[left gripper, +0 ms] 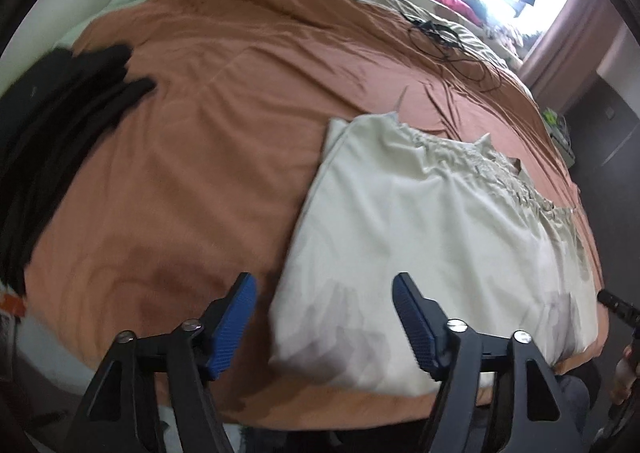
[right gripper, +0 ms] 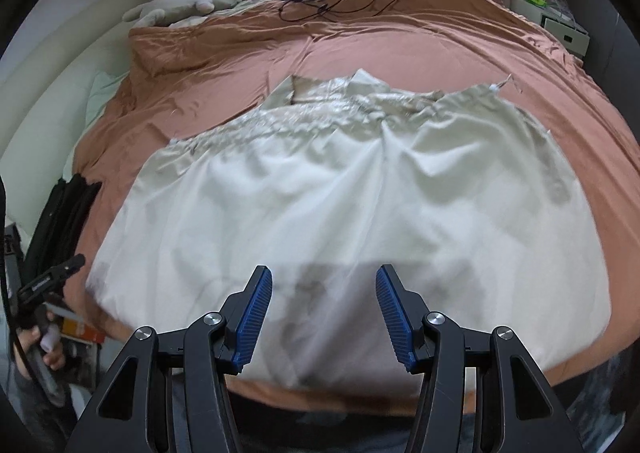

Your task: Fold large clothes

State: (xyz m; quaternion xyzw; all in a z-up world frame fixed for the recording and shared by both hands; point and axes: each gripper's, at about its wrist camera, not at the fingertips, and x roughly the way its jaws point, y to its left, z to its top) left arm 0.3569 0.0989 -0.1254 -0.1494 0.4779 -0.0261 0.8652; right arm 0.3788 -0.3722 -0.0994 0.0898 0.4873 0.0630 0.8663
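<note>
A large cream-white garment [right gripper: 344, 197] with a gathered, lacy far edge lies spread on the terracotta bedcover [right gripper: 400, 41]. In the left wrist view the same garment [left gripper: 420, 237] sits to the right, its left edge folded straight. My left gripper [left gripper: 324, 317] hovers open above the garment's near left corner, nothing between its blue pads. Over the garment's near middle hangs my right gripper [right gripper: 324, 309], its jaws apart with no cloth pinched between them. The other hand-held gripper [right gripper: 52, 277] shows at the left edge of the right wrist view, held by a hand.
Folded black clothes [left gripper: 52, 141] lie on the bed's left side. A tangle of black cable [right gripper: 332, 1] rests on the far part of the bed. Pillows and pink items [left gripper: 448, 1] lie beyond it by the window. A white drawer unit [right gripper: 560, 29] stands at the right.
</note>
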